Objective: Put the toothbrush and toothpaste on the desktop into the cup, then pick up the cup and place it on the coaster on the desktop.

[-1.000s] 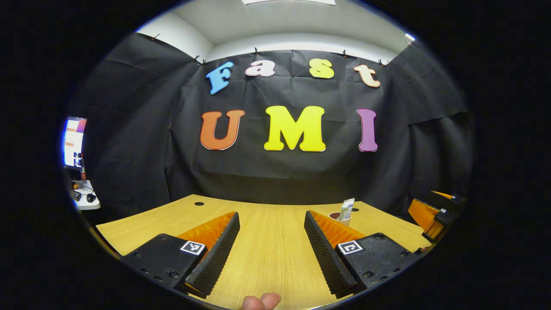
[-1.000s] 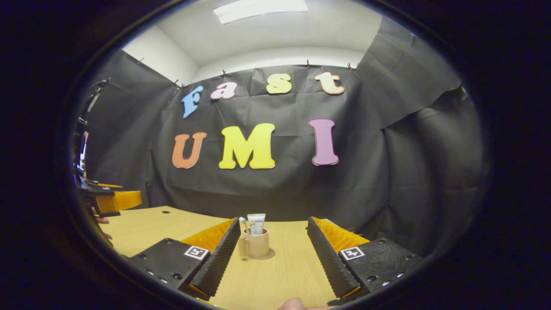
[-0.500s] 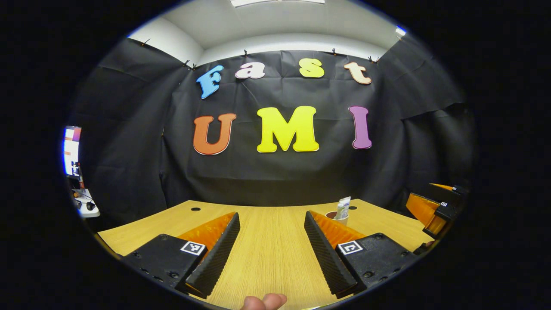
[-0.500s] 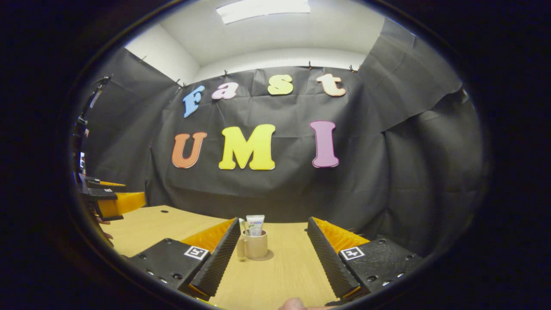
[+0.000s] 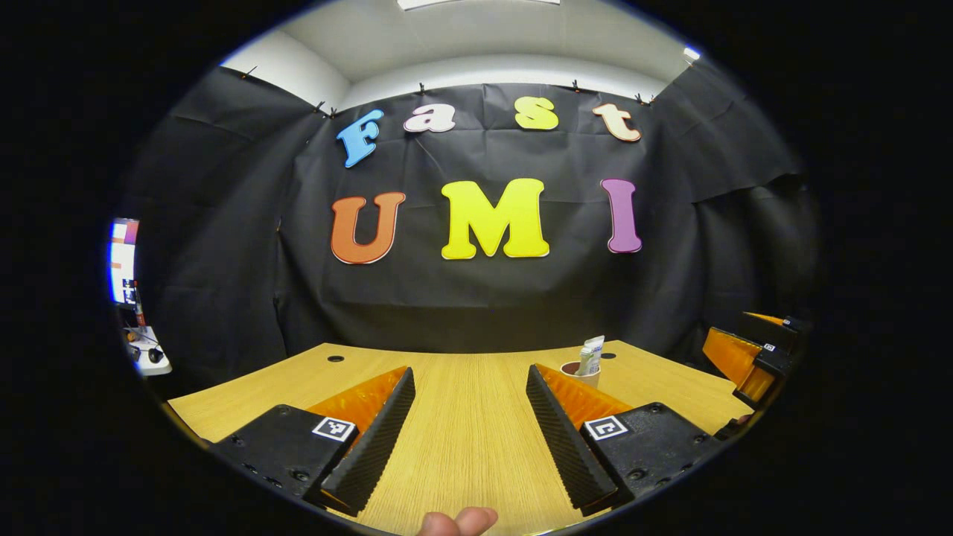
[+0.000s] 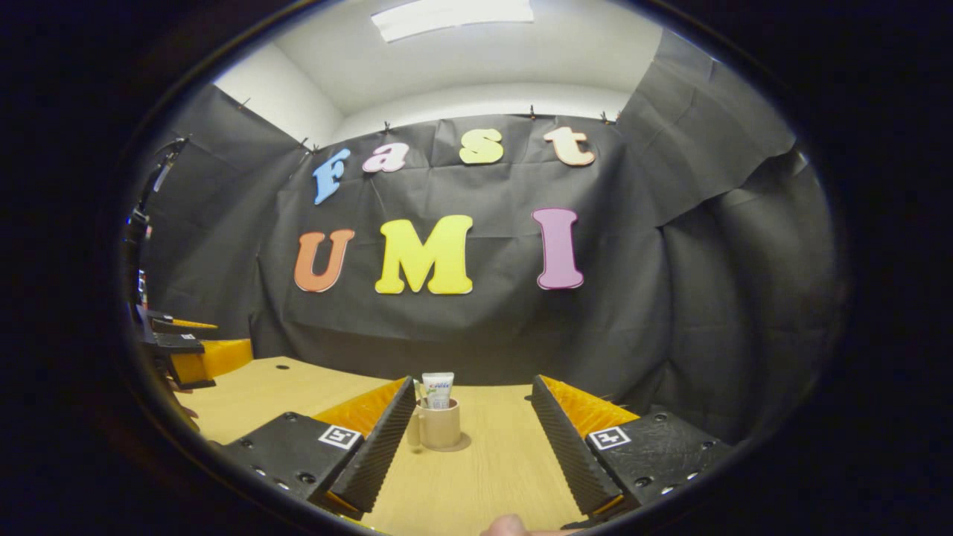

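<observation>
Since a second ago we back our right gripper [image 6: 469, 439] from the cup [image 6: 439, 426] on its coaster [image 6: 456, 445]; both grippers spread wide, left gripper [image 5: 469, 432] over bare desktop [image 5: 469, 454].

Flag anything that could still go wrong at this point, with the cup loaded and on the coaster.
1. The toothpaste tube stands tall above the cup rim, so a bump could tip it out.
2. The cup's handle side sits close to the right hand-held gripper inner finger; a sideways sweep might knock the cup off the coaster.
</observation>
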`<move>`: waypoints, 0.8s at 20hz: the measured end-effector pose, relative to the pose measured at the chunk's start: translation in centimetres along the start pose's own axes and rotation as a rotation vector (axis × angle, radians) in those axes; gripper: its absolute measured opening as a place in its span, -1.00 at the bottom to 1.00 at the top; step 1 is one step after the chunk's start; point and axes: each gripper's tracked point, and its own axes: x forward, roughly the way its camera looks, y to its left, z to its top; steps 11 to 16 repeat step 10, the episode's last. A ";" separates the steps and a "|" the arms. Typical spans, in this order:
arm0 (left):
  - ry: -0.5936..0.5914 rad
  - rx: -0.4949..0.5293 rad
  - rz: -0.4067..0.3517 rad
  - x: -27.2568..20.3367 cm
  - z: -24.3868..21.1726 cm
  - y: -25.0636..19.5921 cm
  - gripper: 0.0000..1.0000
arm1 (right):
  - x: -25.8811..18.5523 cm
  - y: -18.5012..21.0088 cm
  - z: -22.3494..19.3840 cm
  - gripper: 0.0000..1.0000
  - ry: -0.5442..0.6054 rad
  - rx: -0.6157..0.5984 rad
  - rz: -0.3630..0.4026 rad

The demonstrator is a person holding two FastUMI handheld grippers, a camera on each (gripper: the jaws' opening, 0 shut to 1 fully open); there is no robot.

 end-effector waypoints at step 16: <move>-0.013 0.005 -0.006 0.5 0.0 -0.7 0.92 | 0.3 -0.1 -0.3 0.89 0.007 0.009 -0.006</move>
